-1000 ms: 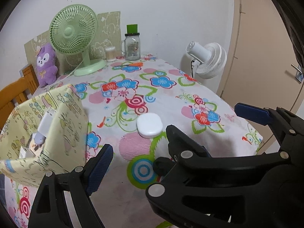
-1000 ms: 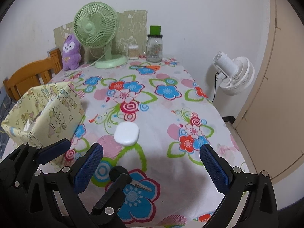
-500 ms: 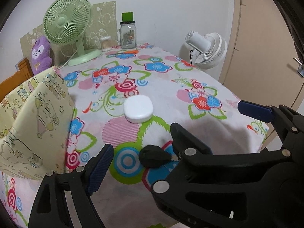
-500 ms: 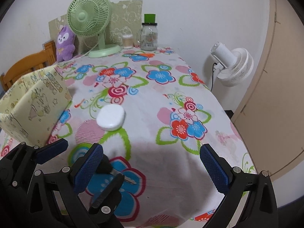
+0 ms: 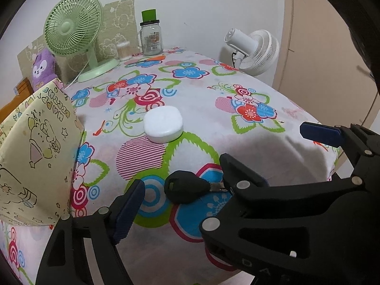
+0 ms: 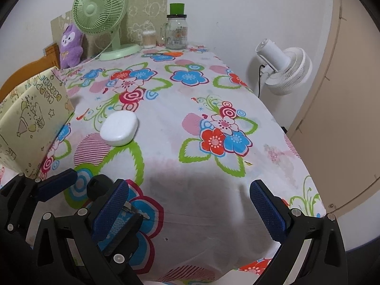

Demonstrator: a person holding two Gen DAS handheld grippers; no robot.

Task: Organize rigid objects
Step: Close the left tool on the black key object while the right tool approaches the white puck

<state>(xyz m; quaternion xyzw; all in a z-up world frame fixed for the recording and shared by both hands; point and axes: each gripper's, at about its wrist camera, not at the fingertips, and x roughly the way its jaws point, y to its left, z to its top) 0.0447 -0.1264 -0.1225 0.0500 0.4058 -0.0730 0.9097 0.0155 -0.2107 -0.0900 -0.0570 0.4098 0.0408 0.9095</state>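
A black key point(image 5: 185, 186) lies on the flowered tablecloth near the front edge; it also shows in the right wrist view point(image 6: 99, 185), partly hidden behind a finger. A white rounded case point(image 5: 163, 126) lies a little farther back, also in the right wrist view point(image 6: 119, 128). A yellow patterned open box point(image 5: 35, 156) stands at the left, also in the right wrist view point(image 6: 30, 121). My left gripper point(image 5: 190, 201) is open, with the key between its fingers and low over the cloth. My right gripper point(image 6: 190, 211) is open and empty to the right of the key.
A green desk fan point(image 5: 73, 28), a purple plush toy point(image 5: 44, 68), a glass jar with green lid point(image 5: 150, 38) and a cotton swab pot point(image 5: 124, 51) stand at the table's back. A white floor fan point(image 6: 282, 68) stands beyond the right edge, by a beige door point(image 6: 344, 95).
Both grippers have drawn back toward the table's front edge. The black key, earlier mostly hidden behind the right gripper's finger, now lies in plain view between my left gripper's fingers.
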